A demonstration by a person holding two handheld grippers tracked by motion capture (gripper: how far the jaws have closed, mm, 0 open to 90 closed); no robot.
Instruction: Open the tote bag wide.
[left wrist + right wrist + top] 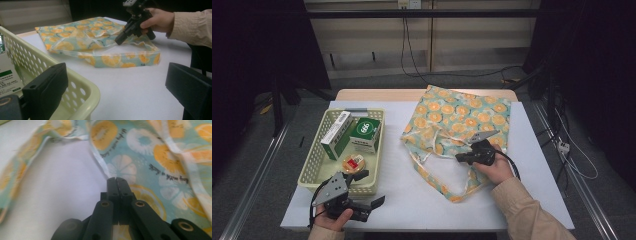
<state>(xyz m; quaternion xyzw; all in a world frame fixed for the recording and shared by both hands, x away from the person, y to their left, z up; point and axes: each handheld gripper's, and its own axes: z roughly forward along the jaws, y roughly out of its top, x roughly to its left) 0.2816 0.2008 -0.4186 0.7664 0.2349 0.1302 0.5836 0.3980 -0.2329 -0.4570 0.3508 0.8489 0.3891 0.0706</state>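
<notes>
A cloth bag [462,120] printed with orange slices lies flat on the white table, right of centre. My right gripper [458,159] rests on its near part, held by a hand in a beige sleeve, jaws pointing left. In the right gripper view the right gripper [116,180] is shut, with the bag's white edge strip [100,161] running into its tips. The left gripper [371,188] is at the table's front left, open with nothing between its jaws. In its own view the left gripper [115,75] straddles the corner of the basket [82,90].
The pale yellow perforated basket [312,165] at the left holds a long white and green box [336,135], a green box [365,134] and a round tin [353,162]. Bare table lies between basket and bag. Cables hang behind the table.
</notes>
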